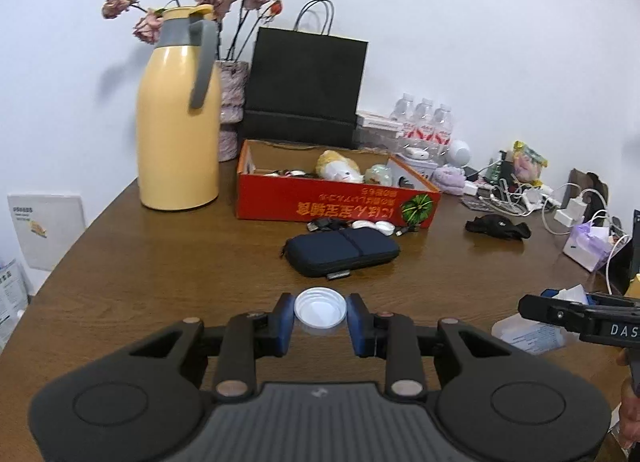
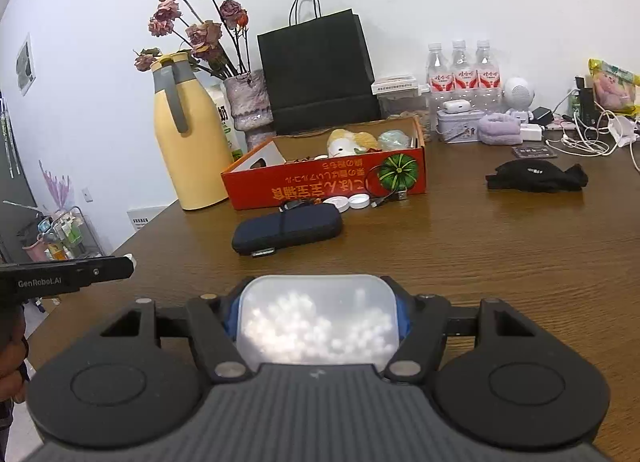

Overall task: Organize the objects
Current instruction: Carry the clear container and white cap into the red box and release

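The left hand-held gripper (image 1: 320, 320) is narrowed onto a white round lid (image 1: 320, 307), its blue pads pressing the lid's sides, above the near part of the brown worktop (image 1: 160, 262). Only the right wrist view shows what the right hand-held gripper (image 2: 318, 322) holds: a translucent box of small white balls (image 2: 318, 320), clamped between widely set jaws. The left view catches that box only as a pale edge at far right, under the other gripper's black finger. Farther back lie a dark blue zip case (image 1: 342, 251), then a red cardboard box (image 1: 336, 198) holding a plush toy (image 1: 338, 167). A yellow thermos jug (image 1: 178, 114) stands left of it. Two more white lids (image 2: 348, 202) beside the red box show plainly in the right view.
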